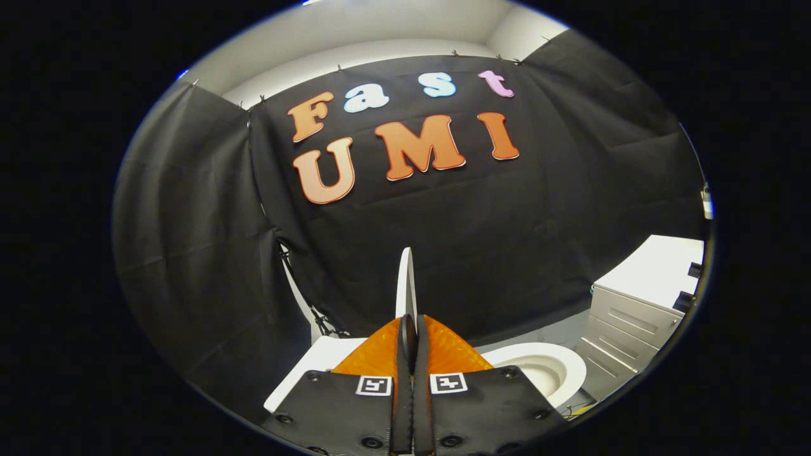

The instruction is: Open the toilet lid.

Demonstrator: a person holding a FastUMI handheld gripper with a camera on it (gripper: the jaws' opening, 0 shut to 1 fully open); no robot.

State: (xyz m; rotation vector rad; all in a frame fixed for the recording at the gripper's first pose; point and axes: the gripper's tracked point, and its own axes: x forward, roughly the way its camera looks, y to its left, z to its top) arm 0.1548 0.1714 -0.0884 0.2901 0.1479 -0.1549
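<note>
Setting: booth hung with black cloth (507, 240) on all sides, pale wall and ceiling above it, grey floor at the base

Item 1, nearest: gripper (408, 335), fingers drawn together with only a thin slot between them. The toilet lid (405, 282) stands edge-on in that slot, rising past the fingertips; both fingers appear to press on its edge, so the tool reads as clamped on the lid.

Item 2: toilet lid, white, thin, raised to near upright, seen almost exactly on edge. Judged a rigid moulded plastic panel, light, smooth and somewhat slippery; it will swing on its rear hinge rather than bend. The free rim, where the fingers sit now, is the sensible place to hold. Task judged close to done; the lid likely needs only to lean back to rest.

Item 3: toilet seat and bowl (548, 367), white, open to view just beyond the fingers on the right.

Item 4: white flat surface (317, 364) beside the left finger, possibly the cistern top; cannot tell.

Item 5, farther right: grey drawer unit (624, 326) with a white top, against the cloth
</note>
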